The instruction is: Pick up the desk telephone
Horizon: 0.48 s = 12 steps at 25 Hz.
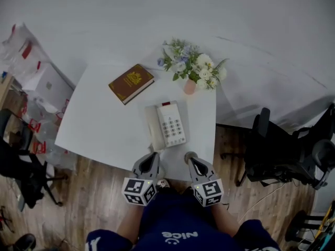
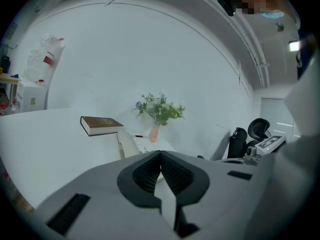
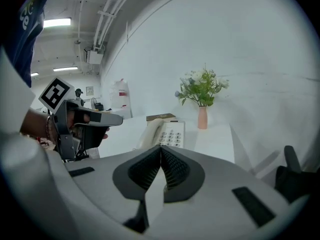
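A white desk telephone (image 1: pixel 165 125) with its handset on the left side lies near the front edge of the white table (image 1: pixel 99 127). It also shows in the right gripper view as the telephone (image 3: pixel 162 133) and partly in the left gripper view as the telephone (image 2: pixel 128 144). My left gripper (image 1: pixel 152 157) hovers at the table's front edge just short of the phone, jaws shut and empty. My right gripper (image 1: pixel 190 157) sits beside it to the right, also shut and empty. Jaw tips meet at the left gripper (image 2: pixel 160 154) and the right gripper (image 3: pixel 161 148).
A brown book (image 1: pixel 131 82) lies behind the phone to the left. A pink vase of flowers (image 1: pixel 191 69) stands at the back right. Black office chairs (image 1: pixel 285 150) are to the table's right, and bags and boxes (image 1: pixel 36 88) to its left.
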{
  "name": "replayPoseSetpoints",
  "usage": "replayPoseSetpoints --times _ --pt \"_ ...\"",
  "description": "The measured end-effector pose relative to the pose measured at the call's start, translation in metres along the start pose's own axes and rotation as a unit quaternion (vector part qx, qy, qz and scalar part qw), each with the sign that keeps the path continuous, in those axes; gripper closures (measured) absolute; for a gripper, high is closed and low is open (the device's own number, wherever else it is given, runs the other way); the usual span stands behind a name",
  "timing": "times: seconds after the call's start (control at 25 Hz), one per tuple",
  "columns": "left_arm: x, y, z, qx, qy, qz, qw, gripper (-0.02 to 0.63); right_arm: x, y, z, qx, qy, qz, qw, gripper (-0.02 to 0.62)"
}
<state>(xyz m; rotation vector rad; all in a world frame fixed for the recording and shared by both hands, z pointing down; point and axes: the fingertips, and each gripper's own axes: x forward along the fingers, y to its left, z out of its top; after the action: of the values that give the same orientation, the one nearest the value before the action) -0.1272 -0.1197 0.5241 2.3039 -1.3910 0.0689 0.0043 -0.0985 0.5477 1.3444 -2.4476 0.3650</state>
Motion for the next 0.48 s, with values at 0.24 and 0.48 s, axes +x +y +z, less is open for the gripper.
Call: replayPoseSetpoints --times 0.24,0.48 --pt "-0.001 0.014 0.0 -0.009 0.009 -0.007 0.9999 0.589 0.013 0.018 0.0 0.004 0.004 0.003 1.0 0.572" --pt "0.0 0.017 -0.003 -0.029 0.006 0.003 0.9996 0.589 0.013 0.005 -0.003 0.008 0.009 -0.005 1.0 0.572"
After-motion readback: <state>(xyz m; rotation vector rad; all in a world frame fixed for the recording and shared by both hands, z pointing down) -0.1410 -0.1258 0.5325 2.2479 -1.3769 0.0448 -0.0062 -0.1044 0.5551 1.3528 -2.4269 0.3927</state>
